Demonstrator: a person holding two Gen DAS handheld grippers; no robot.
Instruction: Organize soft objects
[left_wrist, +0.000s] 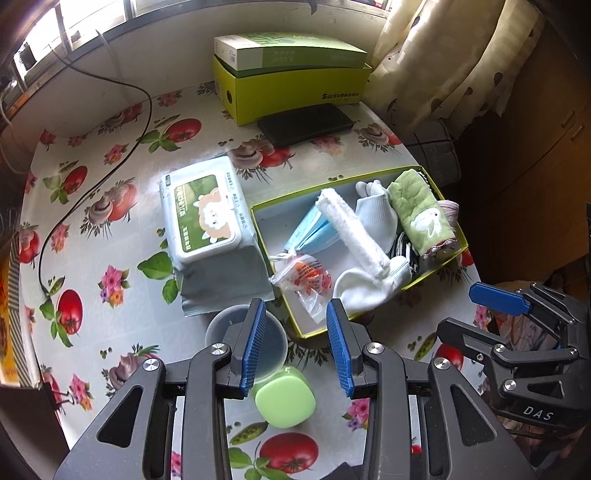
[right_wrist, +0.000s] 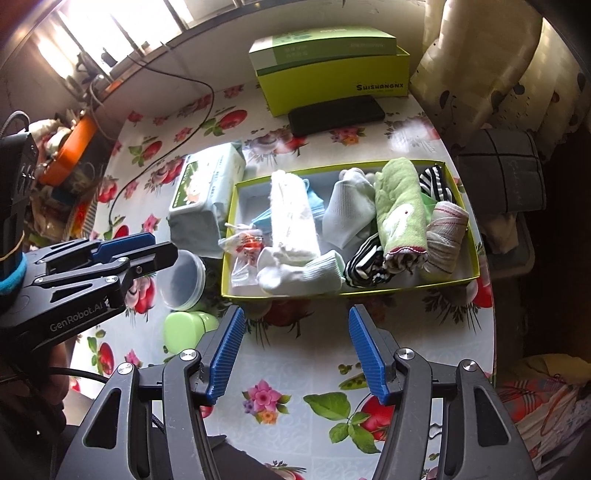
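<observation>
A shallow green-rimmed box (right_wrist: 476, 258) (left_wrist: 369, 176) on the flowered table holds soft items: a rolled white towel (right_wrist: 291, 218) (left_wrist: 352, 230), white socks (right_wrist: 299, 277) (left_wrist: 369, 286), a green towel with a rabbit (right_wrist: 400, 214) (left_wrist: 423, 214), striped socks (right_wrist: 364, 264), a pinkish rolled cloth (right_wrist: 445, 236), a blue mask (left_wrist: 310, 230) and a small plastic bag (left_wrist: 304, 277). My left gripper (left_wrist: 297, 345) is open and empty, just before the box's near-left corner. My right gripper (right_wrist: 295, 354) is open and empty, short of the box's front edge.
A wet-wipes pack (left_wrist: 203, 214) lies left of the box. A clear plastic tub (right_wrist: 183, 278) and a light green container (left_wrist: 286, 398) sit near the left gripper. Stacked green boxes (right_wrist: 332, 74) and a black phone (right_wrist: 336, 114) stand at the back. A black cable (left_wrist: 92, 173) crosses the left side.
</observation>
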